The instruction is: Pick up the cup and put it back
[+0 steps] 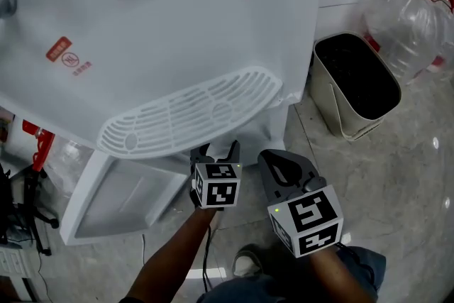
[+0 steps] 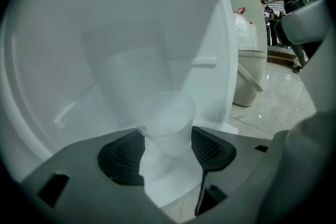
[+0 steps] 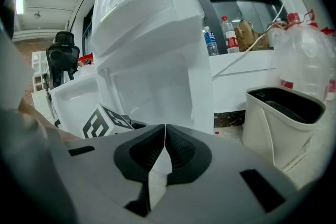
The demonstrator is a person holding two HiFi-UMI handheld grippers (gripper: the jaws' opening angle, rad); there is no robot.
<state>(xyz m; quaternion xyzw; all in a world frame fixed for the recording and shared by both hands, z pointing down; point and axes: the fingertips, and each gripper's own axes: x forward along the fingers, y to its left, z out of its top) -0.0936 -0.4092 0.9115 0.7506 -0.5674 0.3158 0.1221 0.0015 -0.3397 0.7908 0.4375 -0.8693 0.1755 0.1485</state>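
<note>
Nearest the lens, the right hand-held gripper [image 1: 284, 167] hangs idle in front of the person's knees, its jaws pressed together with nothing between them, as the right gripper view confirms [image 3: 164, 139]. Just to its left, the left hand-held gripper [image 1: 213, 151] reaches under the curved drip grille [image 1: 191, 110] of a white water dispenser [image 1: 177, 18]. Its own view shows the jaws pinching a translucent plastic cup [image 2: 167, 118], low on the cup's wall, one dark pad on each side. The cup stands upright inside the dispenser's white recess [image 2: 105, 60]; whether its base rests on the floor of that recess or hangs just above it cannot be told. The step in hand looks like carrying the cup. To do it well, the grip should stay light, since thin plastic would likely buckle, and the cup should be kept level and brought straight out, clear of the recess wall and of the open door [image 1: 120, 202] to the left. The cup looks empty, though its cloudy wall makes that a guess. On the floor to the right, well apart, a beige bin [image 1: 333, 103] holds a dark liner with no contents to be made out.
</note>
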